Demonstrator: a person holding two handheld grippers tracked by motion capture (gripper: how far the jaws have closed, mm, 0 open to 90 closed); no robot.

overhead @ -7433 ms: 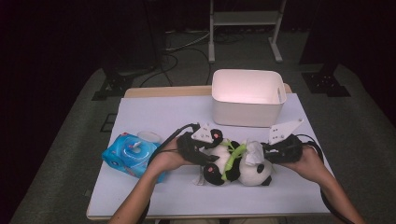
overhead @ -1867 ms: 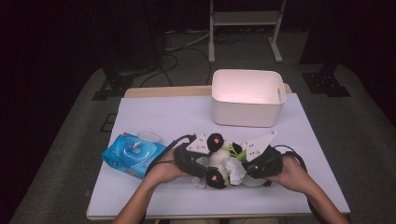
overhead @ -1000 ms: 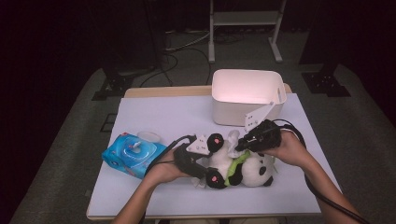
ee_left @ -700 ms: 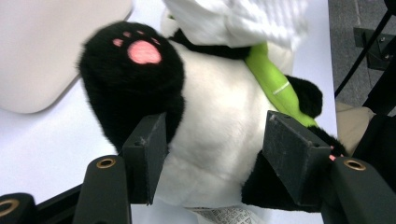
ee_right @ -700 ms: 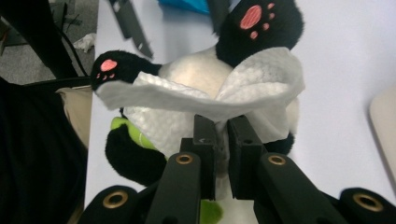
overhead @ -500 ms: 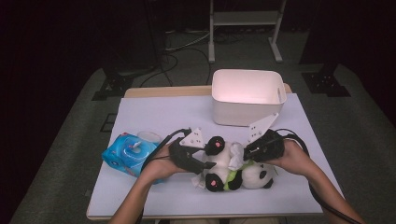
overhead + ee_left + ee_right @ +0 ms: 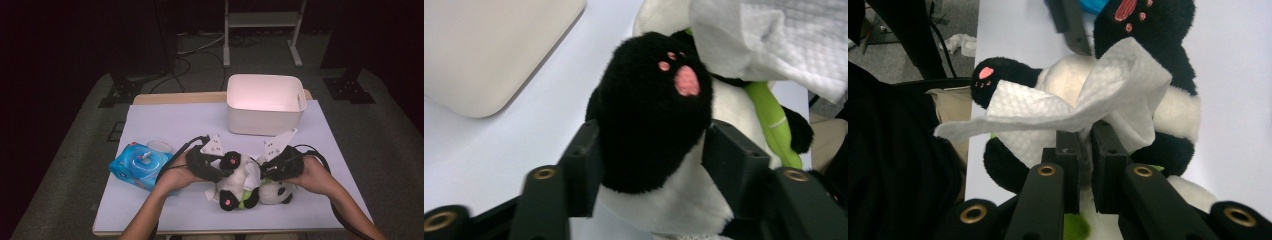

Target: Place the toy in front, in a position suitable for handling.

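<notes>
We count one panda (image 7: pixel 240 182), one tissue (image 7: pixel 1073 107), one bin (image 7: pixel 265 102), one blue pack (image 7: pixel 140 166). Panda lies near the table's (image 7: pixel 165 120) front edge; mid-table is free. Left gripper (image 7: pixel 651 165) has just been closing, clamping its paw; right gripper (image 7: pixel 1085 150) pinches the tissue, plain in its own view.

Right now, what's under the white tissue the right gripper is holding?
The tissue drapes over the toy panda's white belly, pinched by the right gripper. Two black paws stick out; the belly beneath is covered.
</notes>
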